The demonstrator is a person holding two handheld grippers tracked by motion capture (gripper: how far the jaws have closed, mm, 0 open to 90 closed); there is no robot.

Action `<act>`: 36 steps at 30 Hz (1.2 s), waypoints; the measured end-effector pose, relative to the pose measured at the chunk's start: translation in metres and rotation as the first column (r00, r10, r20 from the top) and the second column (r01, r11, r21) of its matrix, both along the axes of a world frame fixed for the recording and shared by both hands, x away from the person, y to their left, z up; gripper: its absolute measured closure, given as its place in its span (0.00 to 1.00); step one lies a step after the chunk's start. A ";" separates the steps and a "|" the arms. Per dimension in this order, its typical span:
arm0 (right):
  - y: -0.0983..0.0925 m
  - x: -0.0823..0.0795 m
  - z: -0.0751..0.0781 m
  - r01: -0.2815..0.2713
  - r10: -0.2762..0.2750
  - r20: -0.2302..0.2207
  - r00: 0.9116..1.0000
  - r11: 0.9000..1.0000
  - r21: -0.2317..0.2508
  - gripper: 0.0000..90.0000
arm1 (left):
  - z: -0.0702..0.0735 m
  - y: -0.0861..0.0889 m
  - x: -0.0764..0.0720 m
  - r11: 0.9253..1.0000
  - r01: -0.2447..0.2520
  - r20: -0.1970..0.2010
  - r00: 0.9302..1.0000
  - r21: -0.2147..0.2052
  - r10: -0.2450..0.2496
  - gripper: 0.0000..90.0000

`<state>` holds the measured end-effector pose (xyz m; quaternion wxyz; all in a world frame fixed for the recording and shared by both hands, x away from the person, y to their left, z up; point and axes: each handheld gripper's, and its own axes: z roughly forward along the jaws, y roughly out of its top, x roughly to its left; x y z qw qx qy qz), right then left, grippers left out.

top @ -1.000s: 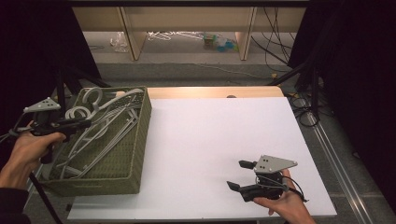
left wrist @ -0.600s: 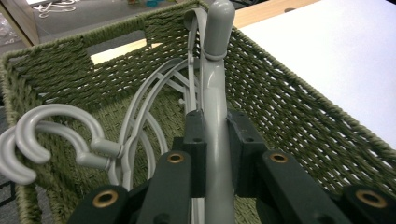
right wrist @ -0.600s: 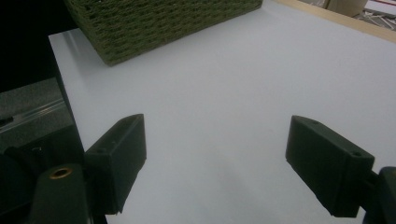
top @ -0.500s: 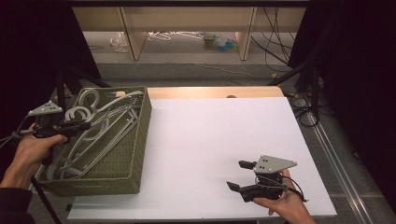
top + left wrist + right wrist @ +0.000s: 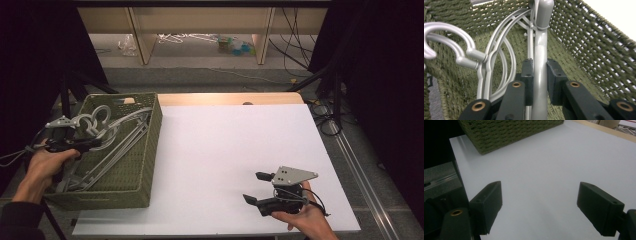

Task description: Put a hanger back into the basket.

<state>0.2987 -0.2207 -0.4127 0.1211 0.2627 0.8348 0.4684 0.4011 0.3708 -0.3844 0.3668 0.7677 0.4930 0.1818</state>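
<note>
Several grey plastic hangers [image 5: 107,145] lie tangled in the green woven basket [image 5: 140,170] at frame left; left tool [image 5: 539,75] clamps one's stiff, light, slippery arm, likely snagging neighbours; right tool [image 5: 257,189] rests open on the tabletop [image 5: 225,145].

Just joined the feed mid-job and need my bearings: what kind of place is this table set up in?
Most likely a lab or recording studio, not a home. Black curtains flank a white table, cables trail across the floor behind it, and the only prop is a green woven basket of grey hangers.
</note>
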 end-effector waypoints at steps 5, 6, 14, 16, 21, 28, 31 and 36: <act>0.000 0.000 -0.001 -0.005 0.005 0.006 1.000 1.000 0.015 0.24 | -0.006 0.004 0.000 0.998 -0.048 0.011 0.999 -0.029 0.049 0.84; 0.001 0.001 -0.001 -0.001 0.001 0.008 1.000 1.000 0.015 0.24 | -0.007 0.005 0.000 0.998 -0.058 0.014 0.998 -0.031 0.059 0.84; 0.000 0.000 0.000 -0.003 0.003 0.005 1.000 1.000 0.015 0.24 | -0.010 0.009 0.003 0.990 -0.129 0.005 0.992 0.050 0.129 0.82; 0.000 0.000 0.000 -0.004 0.004 0.007 1.000 1.000 0.015 0.24 | -0.010 0.011 0.004 0.988 -0.139 -0.012 0.990 0.070 0.140 0.81; 0.000 0.000 0.000 -0.002 0.002 0.004 1.000 1.000 0.014 0.24 | -0.014 0.014 0.005 0.983 -0.175 -0.012 0.984 0.062 0.176 0.78; 0.000 0.000 0.000 -0.001 0.001 -0.003 1.000 1.000 0.014 0.24 | -0.020 0.020 0.005 0.973 -0.226 -0.023 0.974 0.052 0.227 0.74; -0.001 0.000 0.000 0.000 0.000 0.004 1.000 1.000 0.014 0.24 | -0.023 0.022 0.006 0.969 -0.237 -0.047 0.970 0.063 0.240 0.72; 0.000 0.001 0.000 -0.001 0.001 0.000 1.000 1.000 0.014 0.24 | -0.025 0.021 0.007 0.968 -0.238 -0.066 0.968 0.079 0.243 0.70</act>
